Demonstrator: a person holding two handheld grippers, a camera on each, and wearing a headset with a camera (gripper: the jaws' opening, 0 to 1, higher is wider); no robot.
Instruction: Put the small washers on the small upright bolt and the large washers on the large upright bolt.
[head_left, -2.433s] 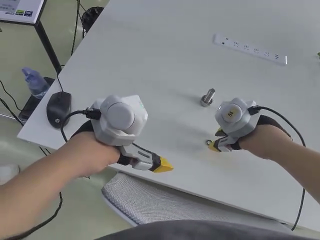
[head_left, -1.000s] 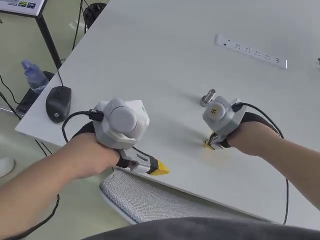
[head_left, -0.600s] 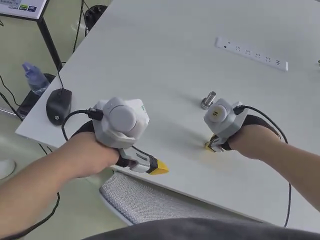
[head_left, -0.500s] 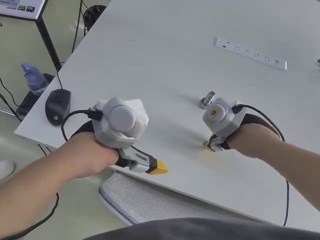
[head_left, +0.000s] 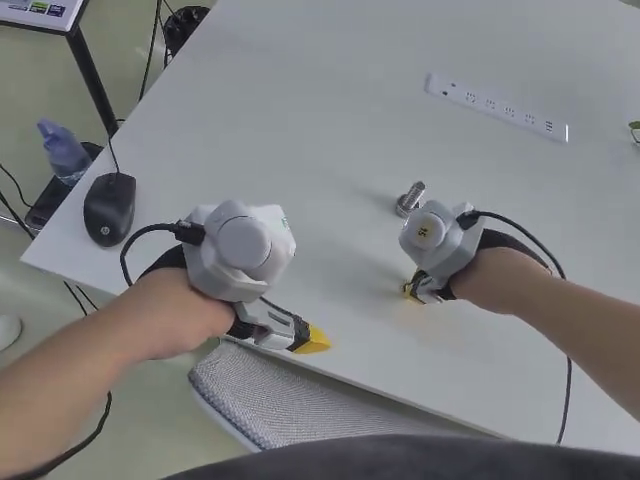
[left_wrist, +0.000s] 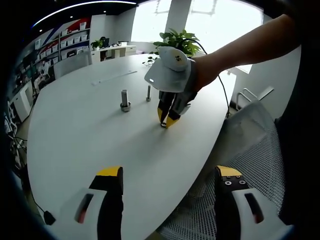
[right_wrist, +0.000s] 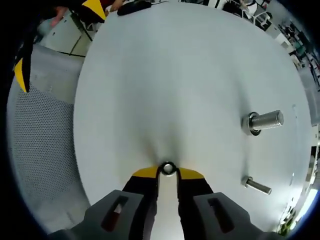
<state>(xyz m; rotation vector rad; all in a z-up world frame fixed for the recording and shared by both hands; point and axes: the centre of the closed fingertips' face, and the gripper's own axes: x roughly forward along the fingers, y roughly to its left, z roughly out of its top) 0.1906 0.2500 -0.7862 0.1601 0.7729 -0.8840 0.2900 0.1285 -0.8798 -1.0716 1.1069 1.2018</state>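
Note:
My right gripper (right_wrist: 167, 172) points down at the white table (head_left: 300, 120), its yellow tips shut on a small metal washer (right_wrist: 167, 168) at the table surface. In the head view this right gripper (head_left: 413, 291) is just in front of the large upright bolt (head_left: 410, 197). The large bolt (right_wrist: 262, 121) and the thin small bolt (right_wrist: 257, 185) stand off to the gripper's right. My left gripper (left_wrist: 169, 172) hangs open and empty over the table's near edge. From it I see the right gripper (left_wrist: 167, 120), the large bolt (left_wrist: 124, 100) and the small bolt (left_wrist: 148, 93). The left gripper (head_left: 300, 340) is low left.
A white power strip (head_left: 497, 100) lies at the far side of the table. A black mouse (head_left: 108, 207) rests at the left corner, with a blue bottle (head_left: 62, 147) below it. A grey mesh chair seat (head_left: 290, 400) sits under the near edge.
The right gripper has swung over the washer that lay on the table and now pinches it, staying there for the last second. The left gripper has barely moved.

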